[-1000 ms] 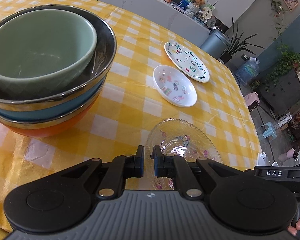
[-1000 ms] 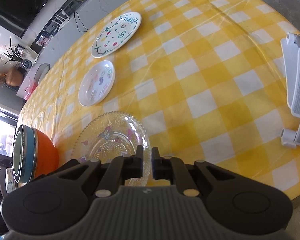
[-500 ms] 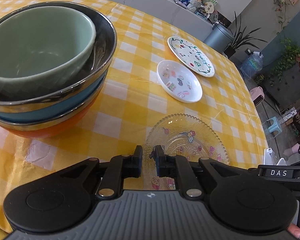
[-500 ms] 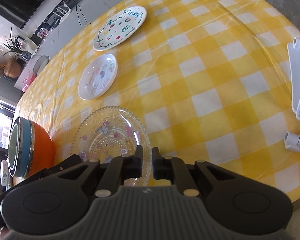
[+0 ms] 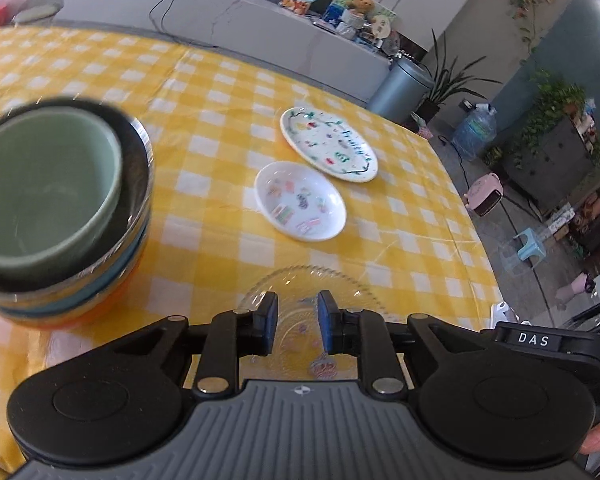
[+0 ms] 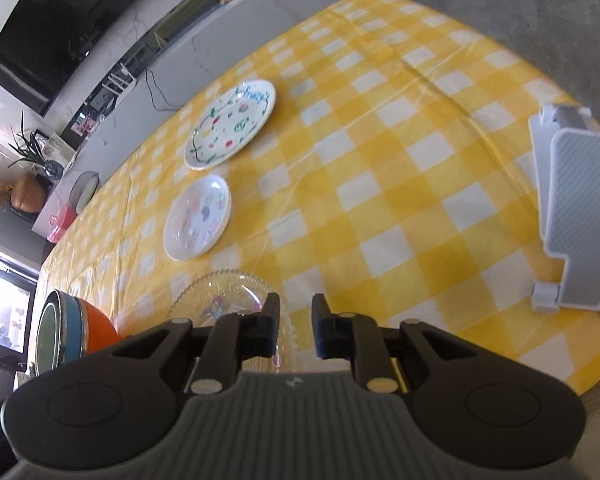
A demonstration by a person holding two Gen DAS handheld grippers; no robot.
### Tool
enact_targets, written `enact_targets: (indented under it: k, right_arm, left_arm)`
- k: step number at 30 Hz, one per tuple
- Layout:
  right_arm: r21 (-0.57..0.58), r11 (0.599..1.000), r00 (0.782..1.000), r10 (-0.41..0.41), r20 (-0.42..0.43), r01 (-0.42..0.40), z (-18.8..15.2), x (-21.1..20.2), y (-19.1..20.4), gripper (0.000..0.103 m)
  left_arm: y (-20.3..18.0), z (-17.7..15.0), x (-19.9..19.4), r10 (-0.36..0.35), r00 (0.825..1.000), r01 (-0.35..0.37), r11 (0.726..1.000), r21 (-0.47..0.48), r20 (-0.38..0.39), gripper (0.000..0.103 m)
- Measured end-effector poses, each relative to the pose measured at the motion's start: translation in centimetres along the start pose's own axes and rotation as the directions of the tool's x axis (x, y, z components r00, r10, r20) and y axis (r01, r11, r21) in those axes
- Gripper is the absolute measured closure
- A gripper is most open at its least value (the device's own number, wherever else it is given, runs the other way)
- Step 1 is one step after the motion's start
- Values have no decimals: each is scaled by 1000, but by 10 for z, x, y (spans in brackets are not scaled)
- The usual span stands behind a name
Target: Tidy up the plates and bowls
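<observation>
The left gripper (image 5: 294, 322) and right gripper (image 6: 293, 325) both have jaws opening, nothing pressed between them. The glass plate (image 5: 300, 332) lies on the tablecloth (image 6: 380, 184) just below both (the stacked bowls (image 5: 60, 216) sit left).

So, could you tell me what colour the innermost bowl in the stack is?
Pale green bowl; the left wrist view shows it best.

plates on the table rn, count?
3: clear glass plate nearest the grippers, small white plate behind it, large white plate farthest. Stacked bowls may hide more.
</observation>
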State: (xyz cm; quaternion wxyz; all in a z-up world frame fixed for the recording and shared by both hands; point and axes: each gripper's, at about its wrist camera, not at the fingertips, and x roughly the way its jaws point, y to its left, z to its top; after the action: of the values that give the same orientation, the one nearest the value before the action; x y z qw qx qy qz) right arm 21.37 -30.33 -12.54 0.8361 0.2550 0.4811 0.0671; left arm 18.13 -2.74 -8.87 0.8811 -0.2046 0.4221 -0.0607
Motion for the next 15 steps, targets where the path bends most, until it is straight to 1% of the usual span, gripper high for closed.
enact_targets:
  k: [5, 6, 7, 8, 10, 11, 13, 15]
  right_arm:
    - [-36, 996, 991, -75, 106, 80, 7, -13, 10, 86]
    - [-53, 994, 988, -91, 125, 98, 11, -13, 13, 86]
    - [-61, 992, 985, -103, 138, 112, 15, -14, 16, 86]
    - [-68, 991, 983, -105, 151, 116, 19, -14, 18, 86]
    - [-75, 992, 982, -87, 165, 101, 29, -13, 22, 86]
    - [-71, 993, 982, -78, 171, 91, 35, -12, 23, 86]
    - [-67, 994, 981, -70, 180, 83, 45, -6, 26, 84]
    - [-72, 993, 979, -74, 191, 89, 54, 0, 30, 83]
  left_arm:
    - [-21, 26, 1, 24, 1000, -25, 999, 49, 8, 80]
    - [-26, 32, 2, 29, 999, -30, 997, 66, 13, 77]
    - [-30, 38, 2, 40, 999, -41, 996, 83, 18, 70]
    - [-33, 44, 3, 53, 998, -55, 994, 98, 25, 67]
    - [-40, 58, 8, 70, 997, -76, 988, 134, 44, 57]
    - [-43, 65, 10, 83, 995, -89, 985, 151, 49, 56]
    - [-48, 77, 14, 94, 994, -104, 980, 170, 64, 46]
    - [-51, 89, 20, 82, 995, -92, 978, 185, 58, 44]
